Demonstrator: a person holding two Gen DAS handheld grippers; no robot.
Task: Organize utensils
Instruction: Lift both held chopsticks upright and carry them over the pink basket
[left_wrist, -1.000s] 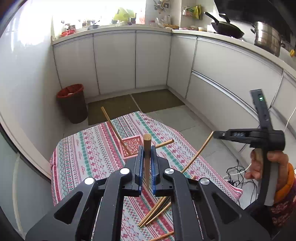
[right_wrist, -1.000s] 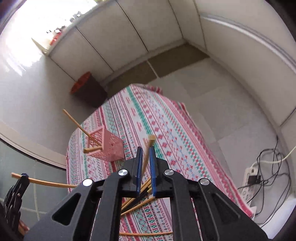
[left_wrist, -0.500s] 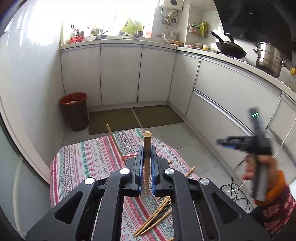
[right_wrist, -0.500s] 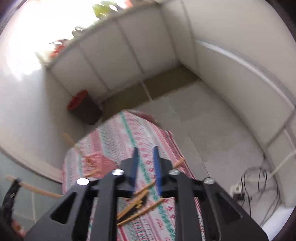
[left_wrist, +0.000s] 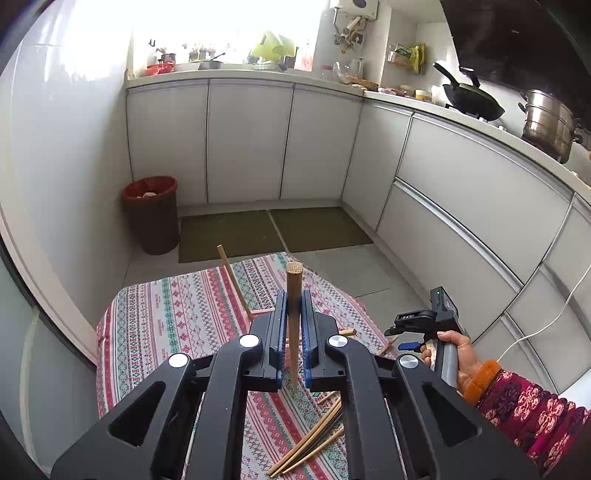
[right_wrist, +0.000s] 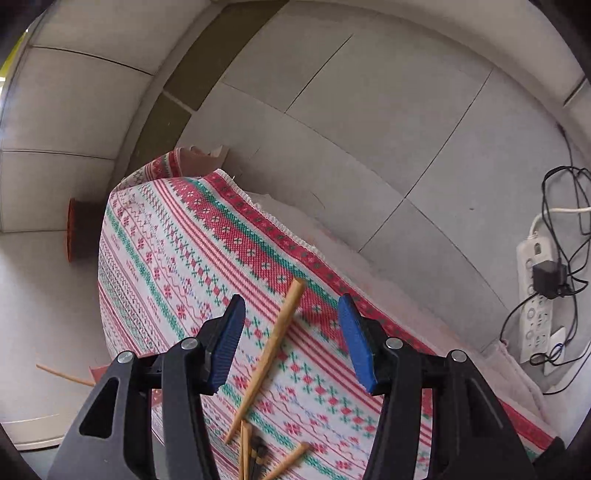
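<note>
Right gripper (right_wrist: 291, 339) open above a loose chopstick (right_wrist: 271, 350), slanting lower left to upper right between the jaws, on the tablecloth (right_wrist: 166, 236). Left gripper (left_wrist: 293, 332) clamped on an upright chopstick (left_wrist: 294, 291).

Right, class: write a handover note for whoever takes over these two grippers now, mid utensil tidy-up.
Left gripper: shut on one upright chopstick.
Right gripper: jaws have just been opening, gripping nothing, either side of a loose chopstick on the tablecloth.
Pink holder: mostly hidden, one slanted chopstick in it.
Left to do: load the held one, then the remaining pile.
</note>
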